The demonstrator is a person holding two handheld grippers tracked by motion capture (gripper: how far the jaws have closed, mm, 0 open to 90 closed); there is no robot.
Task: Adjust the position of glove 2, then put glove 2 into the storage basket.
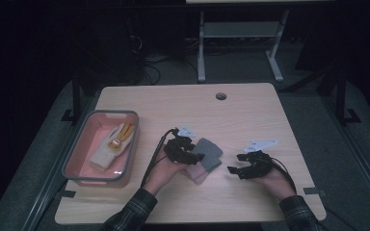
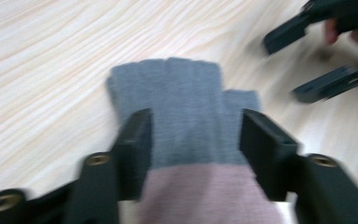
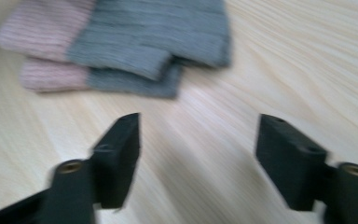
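Wooden table (image 1: pixel 250 110), cable hole (image 1: pixel 221 96) nr far edge. Pink bin (image 1: pixel 77 166) w/ grey rim at L, holding a white/yellow glove (image 1: pixel 112 146). Centre: folded grey-pink gloves (image 1: pixel 207 156) flat on top. L gripper (image 1: pixel 189 156) at their near-L edge; whether touching can't tell. R gripper (image 1: pixel 236 163) just R of them, apart, jaws spread. Plaid sleeves (image 1: pixel 135 211) at bottom. Metal frame (image 1: pixel 241 29) beyond table.

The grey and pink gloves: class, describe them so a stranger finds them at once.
On the wooden table, look near the middle, right of the pink bin. The grey and pink gloves lie stacked flat between the left gripper and right gripper. Unlike the white and yellow glove in the bin, they are fingerless and two-toned.
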